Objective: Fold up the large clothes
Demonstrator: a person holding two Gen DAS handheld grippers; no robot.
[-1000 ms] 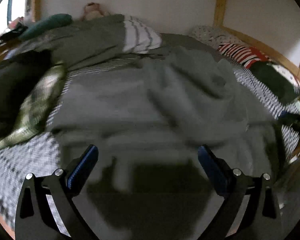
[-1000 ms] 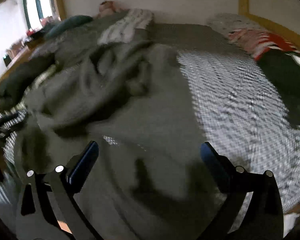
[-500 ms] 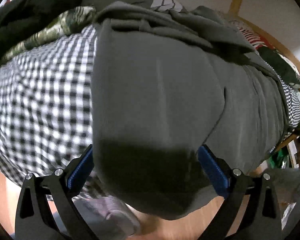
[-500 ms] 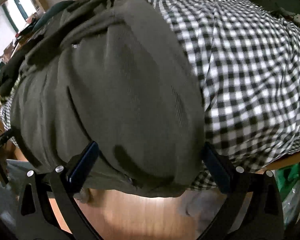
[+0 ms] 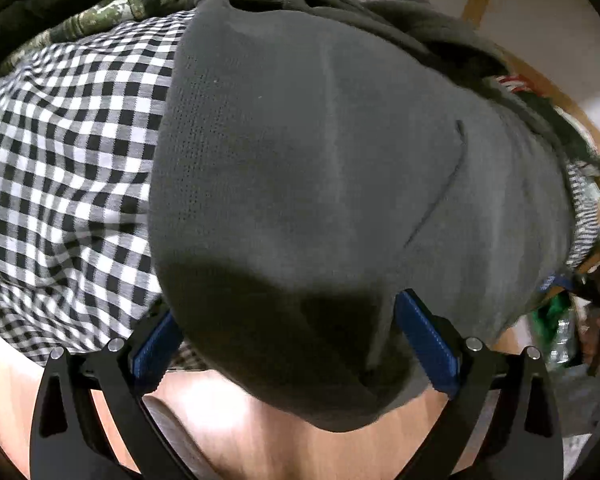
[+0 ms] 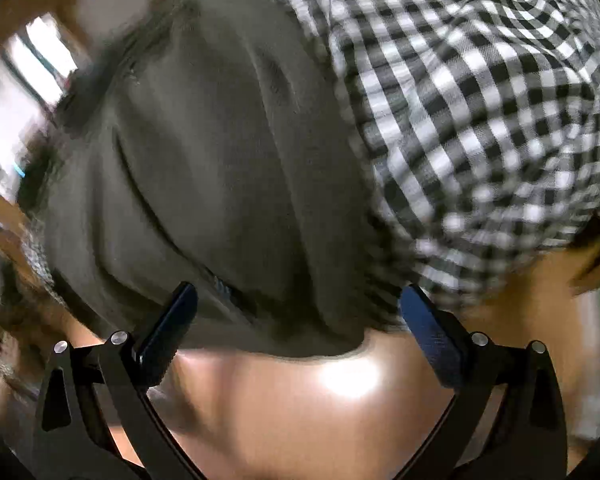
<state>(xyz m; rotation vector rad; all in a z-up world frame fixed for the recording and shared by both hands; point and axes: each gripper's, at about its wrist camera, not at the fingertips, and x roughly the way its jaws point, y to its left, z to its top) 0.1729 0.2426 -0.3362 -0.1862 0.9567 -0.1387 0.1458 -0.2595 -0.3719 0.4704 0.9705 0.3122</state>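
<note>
now | grey garment (image 5: 320, 184) soft, floppy, fairly heavy, hangs off bed edge | left hand-held gripper (image 5: 288, 340) wide, straddling hem corner | right hand-held gripper (image 6: 296, 320) wide, empty | pinch hem corners

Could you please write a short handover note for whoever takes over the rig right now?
Left tool: open, at the hanging hem of the grey garment, fabric between its fingers but not clamped.
Right tool: open, just below the same garment's other bottom corner, holding nothing.
The garment lies spread over the black-and-white checked bedcover, with its hem draped over the bed edge above the wooden floor.
Done: garment laid out; no fold visible.
Left: grip both hem corners and fold, probably up toward the far end.
</note>
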